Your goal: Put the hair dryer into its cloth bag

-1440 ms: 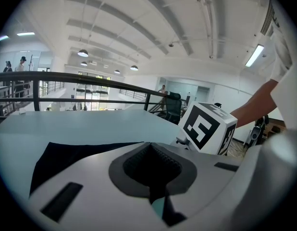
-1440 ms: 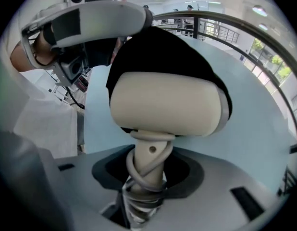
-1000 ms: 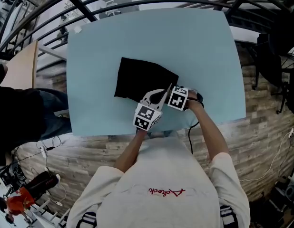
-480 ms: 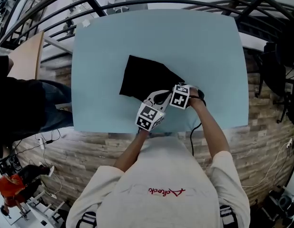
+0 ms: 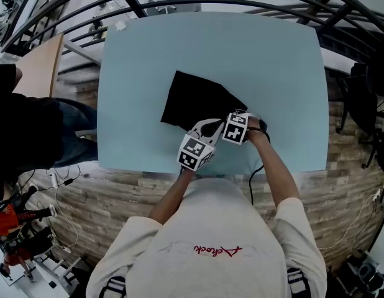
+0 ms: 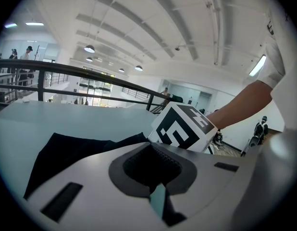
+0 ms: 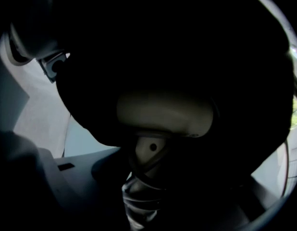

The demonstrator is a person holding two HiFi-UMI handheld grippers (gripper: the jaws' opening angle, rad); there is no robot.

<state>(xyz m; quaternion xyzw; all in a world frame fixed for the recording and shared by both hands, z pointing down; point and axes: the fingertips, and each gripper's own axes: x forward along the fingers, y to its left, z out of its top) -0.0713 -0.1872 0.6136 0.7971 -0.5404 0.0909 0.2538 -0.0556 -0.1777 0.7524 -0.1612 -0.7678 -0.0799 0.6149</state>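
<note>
Black cloth bag point(image 5: 195, 101) on pale desk point(image 5: 266, 61), head view: its near edge at left hand-held gripper point(image 5: 210, 125) and right hand-held gripper point(image 5: 236, 128). Left gripper view: jaws together. Right gripper view alone: pale hair dryer point(image 7: 163, 114) clamped between jaws, dark cloth around.

— The cloth bag point(image 5: 195, 101) looks matt black, a soft weave.
— And the hair dryer point(image 7: 163, 112) is smooth pale plastic (a faint sheen). The table point(image 5: 155, 42) is smooth, matt blue; the floor point(image 5: 347, 154) is grainy wood planks.
</note>
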